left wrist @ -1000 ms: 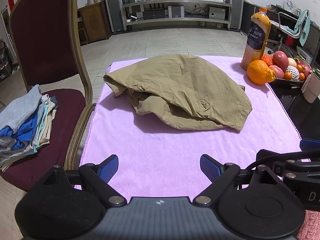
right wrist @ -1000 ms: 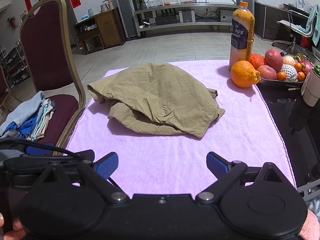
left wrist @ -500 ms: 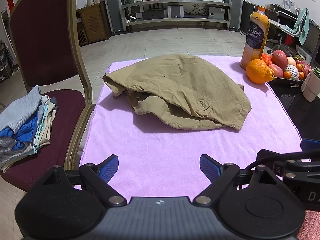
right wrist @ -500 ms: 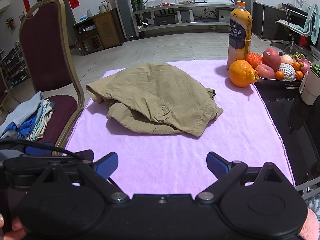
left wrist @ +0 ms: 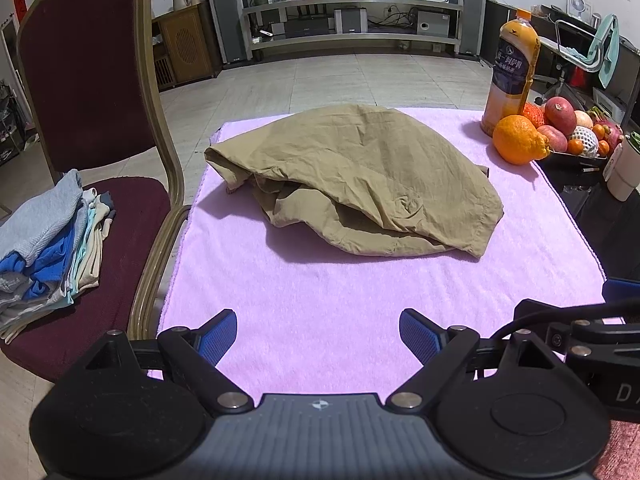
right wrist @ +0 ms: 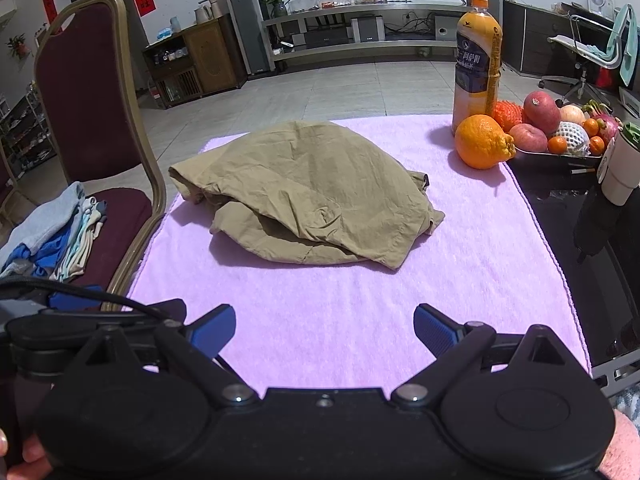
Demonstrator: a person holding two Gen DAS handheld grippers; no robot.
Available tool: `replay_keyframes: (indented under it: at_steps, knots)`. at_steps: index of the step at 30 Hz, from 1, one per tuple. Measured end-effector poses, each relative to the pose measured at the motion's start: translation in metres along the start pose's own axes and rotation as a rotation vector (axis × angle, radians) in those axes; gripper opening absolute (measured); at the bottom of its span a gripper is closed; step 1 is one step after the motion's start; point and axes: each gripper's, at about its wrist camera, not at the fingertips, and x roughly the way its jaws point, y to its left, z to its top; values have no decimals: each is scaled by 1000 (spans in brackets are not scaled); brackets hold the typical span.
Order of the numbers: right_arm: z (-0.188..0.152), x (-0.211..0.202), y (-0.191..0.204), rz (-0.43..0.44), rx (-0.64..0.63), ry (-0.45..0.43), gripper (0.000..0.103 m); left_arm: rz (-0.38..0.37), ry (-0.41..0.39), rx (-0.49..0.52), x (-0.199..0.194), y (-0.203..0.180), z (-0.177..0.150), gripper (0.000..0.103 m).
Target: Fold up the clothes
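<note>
Towel (left wrist: pixel 360 300) lies bare between garment (left wrist: pixel 360 176) and claws (both spread).

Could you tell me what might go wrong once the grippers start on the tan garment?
The tan garment lies bunched in layers, so an open gripper may pinch several at once. Spreading it to the right could knock the orange or the juice bottle standing close by. Dragging it may also ruck up the pink towel.
</note>
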Motion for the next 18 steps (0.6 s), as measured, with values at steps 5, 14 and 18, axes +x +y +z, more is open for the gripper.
replay_keyframes:
  at_steps: [5,14,18]
  knots:
    - [0,0,2,-1,0,0,97,3,-2,2,-1,-1,-2,88]
    - [0,1,1,-3,2,3,97,5,2,5,1,-2,-1,88]
    - [-1,2,1,-5,2,6,97,4,6,6,3,-2,-1,88]
